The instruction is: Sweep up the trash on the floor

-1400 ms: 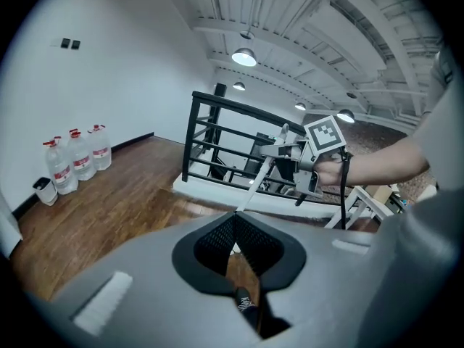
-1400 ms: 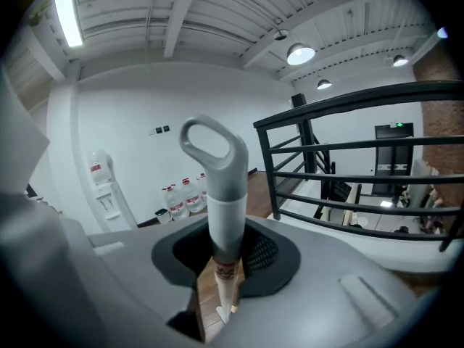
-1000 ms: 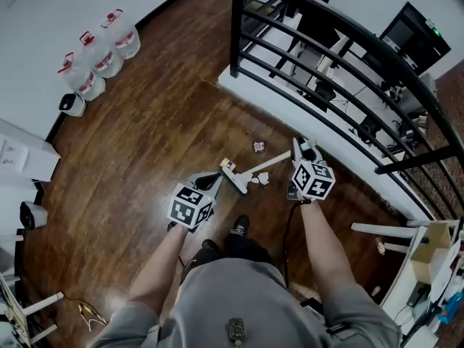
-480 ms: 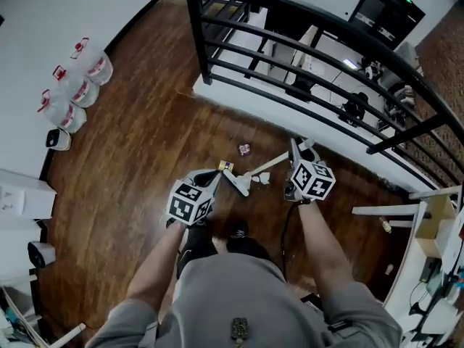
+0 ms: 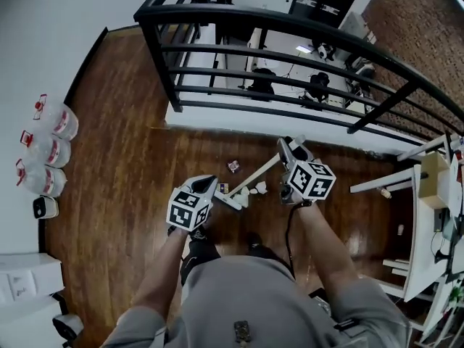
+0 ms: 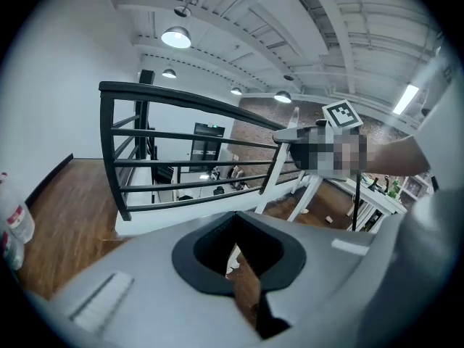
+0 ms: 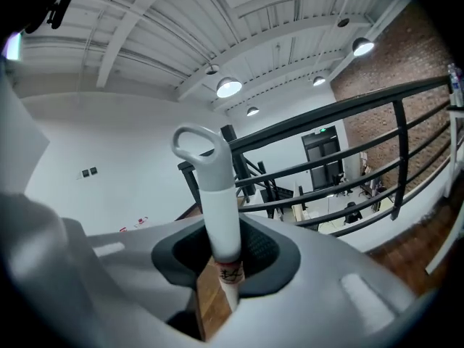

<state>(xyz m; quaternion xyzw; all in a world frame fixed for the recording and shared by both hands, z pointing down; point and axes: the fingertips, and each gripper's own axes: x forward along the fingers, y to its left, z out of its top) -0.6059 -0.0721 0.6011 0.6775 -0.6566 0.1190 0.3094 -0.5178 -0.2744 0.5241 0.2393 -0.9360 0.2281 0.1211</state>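
Head view, bottom of frame: person's grey shirt (image 5: 246, 296) and both forearms reaching up-frame, dark shoe (image 5: 197, 251) just under the left arm. Left gripper (image 5: 206, 185) sits left of centre. In its own view the jaws stand slightly apart, only a thin wedge of wood floor (image 5: 123, 136) shows through the gap, and I can't make out anything held between them. Right gripper (image 5: 288, 153) is right of centre, pinched onto the white handle of the broom (image 5: 259, 174). In the right gripper view the handle comes up through the pads, its looped end is above the jaws, and a red-marked band sits just below the grip. In the head view the handle runs diagonally down-left from the right gripper to the broom head (image 5: 230, 200), which is on the floor just right of the left gripper's tip. Trash is on the floor at frame centre, between the two grippers: white scraps (image 5: 257, 188) just beside the handle's lower end, a small yellow-and-dark piece (image 5: 223, 188) near the left gripper's tip, and a small wrapper (image 5: 233, 166) a bit further up-frame, apart from the rest. Left edge of frame: three clear jugs (image 5: 45, 151) with red caps against the white wall. Right edge: white table legs (image 5: 384, 181). Across the top of the frame a black railing (image 5: 290, 27) on a white ledge, with desks and chairs on a lower level beyond it.
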